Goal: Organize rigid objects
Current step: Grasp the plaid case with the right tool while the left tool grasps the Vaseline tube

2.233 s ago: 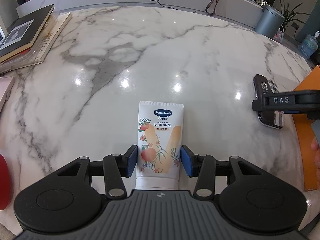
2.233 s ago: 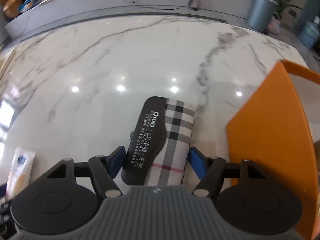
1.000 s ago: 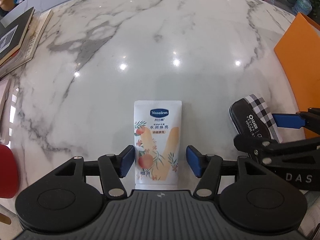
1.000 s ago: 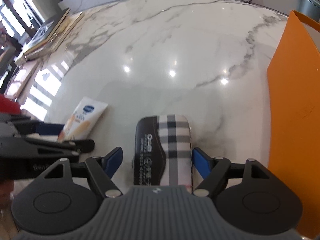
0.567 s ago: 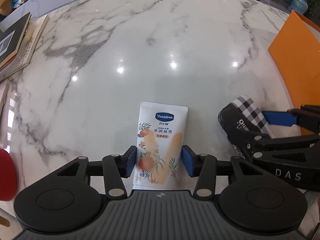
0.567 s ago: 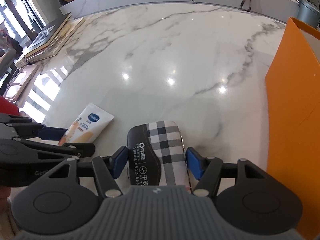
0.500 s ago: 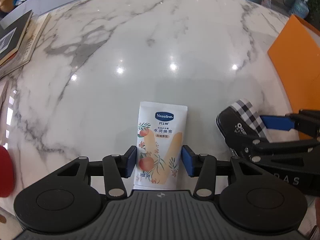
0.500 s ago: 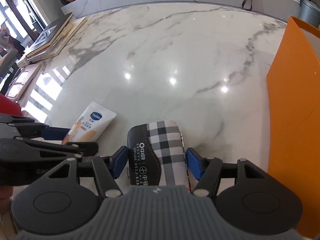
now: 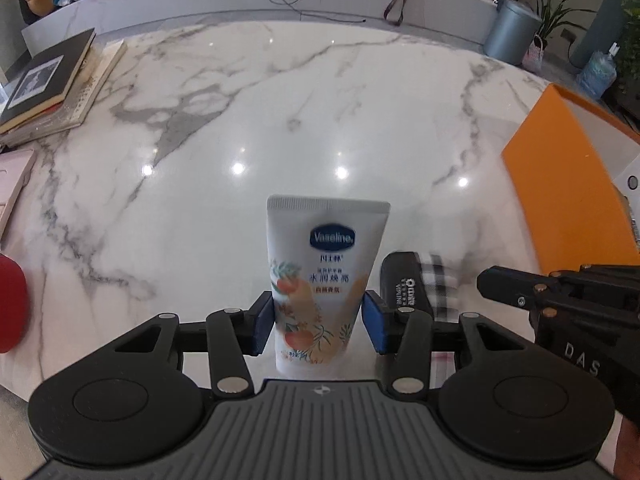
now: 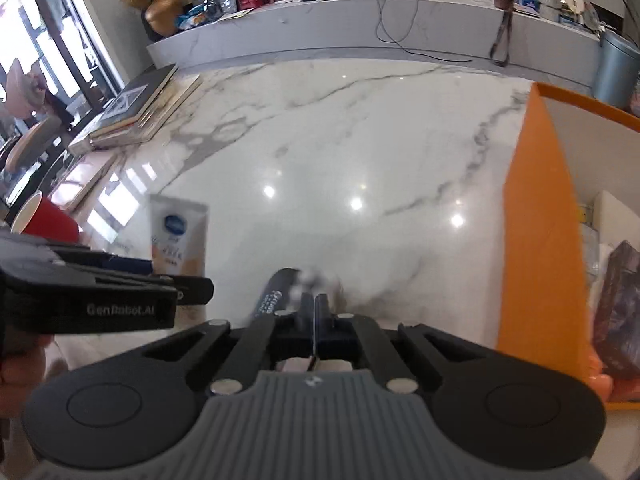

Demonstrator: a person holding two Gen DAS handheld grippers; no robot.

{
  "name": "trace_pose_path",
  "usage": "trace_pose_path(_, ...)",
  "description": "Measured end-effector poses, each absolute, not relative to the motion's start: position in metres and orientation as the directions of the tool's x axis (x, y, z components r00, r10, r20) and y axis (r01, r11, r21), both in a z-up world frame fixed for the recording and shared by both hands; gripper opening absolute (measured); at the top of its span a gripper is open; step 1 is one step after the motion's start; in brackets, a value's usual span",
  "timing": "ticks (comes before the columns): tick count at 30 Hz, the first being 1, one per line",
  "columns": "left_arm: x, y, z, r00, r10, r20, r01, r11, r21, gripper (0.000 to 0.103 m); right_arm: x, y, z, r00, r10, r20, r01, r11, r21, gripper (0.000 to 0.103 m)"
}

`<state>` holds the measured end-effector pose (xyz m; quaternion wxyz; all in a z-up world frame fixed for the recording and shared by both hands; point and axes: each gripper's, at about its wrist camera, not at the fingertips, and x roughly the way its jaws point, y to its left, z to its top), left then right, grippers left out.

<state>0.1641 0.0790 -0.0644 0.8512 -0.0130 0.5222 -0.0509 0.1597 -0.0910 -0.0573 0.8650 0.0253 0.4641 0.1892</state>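
Two wrist-camera views look down on a white marble table (image 9: 320,100) with grey veins.

In the left wrist view, the left gripper (image 9: 319,326) sits at the bottom centre. Its blue pads pinch the lower part of a white Vaseline lotion tube (image 9: 326,276), which stands up toward the centre of the frame and appears lifted off the marble.

In the right wrist view, the right gripper (image 10: 315,322) sits at the lower centre with its jaws pressed fully together and nothing visibly between them. A black and plaid glasses case (image 10: 298,286) shows blurred just beyond the fingertips. It seems to have slipped free; whether it touches the tips cannot be told. The left wrist view shows the same case at the lower right, just right of the tube.

An orange box (image 10: 536,216) fills the right edge of both views, open at the top, with a few packaged items already inside. It is probably the destination.

Judged from this, the task is early: the tube is gripped but not yet boxed, and the case needs to be grasped again.

Around them: stacked books (image 9: 52,84) at the upper left, a red cup (image 10: 48,220) at the left edge. The two grippers sit close together, so they could collide. The box's near wall must be cleared.
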Motion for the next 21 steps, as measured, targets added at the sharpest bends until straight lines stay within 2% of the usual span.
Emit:
trace_pose_path(5, 0.161, 0.068, -0.062, 0.436, -0.096, -0.895, 0.092, 0.994, -0.062, 0.054, 0.155, -0.094, -0.055, 0.484, 0.371, -0.793, -0.311, 0.919, 0.241, 0.001)
trace_pose_path(7, 0.159, 0.067, -0.064, 0.431, -0.085, -0.898, 0.089, 0.995, -0.052, 0.054, 0.152, -0.097, -0.058, 0.469, 0.381, -0.797, -0.310, 0.916, 0.255, 0.006)
trace_pose_path(10, 0.162, 0.071, -0.066, 0.436, -0.070, -0.897, 0.073, 0.996, -0.042, 0.054, 0.154, -0.102, -0.068, 0.419, 0.416, -0.807, -0.280, 0.905, 0.321, 0.010)
trace_pose_path(12, 0.164, 0.074, -0.066, 0.437, -0.053, -0.898, 0.055, 0.998, -0.032, 0.054, 0.155, -0.105, -0.077, 0.379, 0.447, -0.810, -0.244, 0.893, 0.378, 0.016)
trace_pose_path(14, 0.166, 0.076, -0.066, 0.440, -0.043, -0.897, 0.053, 0.998, -0.022, 0.054, 0.155, -0.106, -0.084, 0.363, 0.458, -0.811, -0.213, 0.888, 0.406, 0.031)
trace_pose_path(18, 0.169, 0.077, -0.069, 0.444, -0.045, -0.895, 0.063, 0.998, -0.019, 0.053, 0.159, -0.105, -0.094, 0.343, 0.472, -0.812, -0.163, 0.882, 0.443, 0.034)
trace_pose_path(21, 0.173, 0.079, -0.074, 0.442, -0.051, -0.895, 0.064, 0.998, -0.025, 0.053, 0.163, -0.099, -0.100, 0.331, 0.473, -0.816, -0.151, 0.881, 0.449, 0.043)
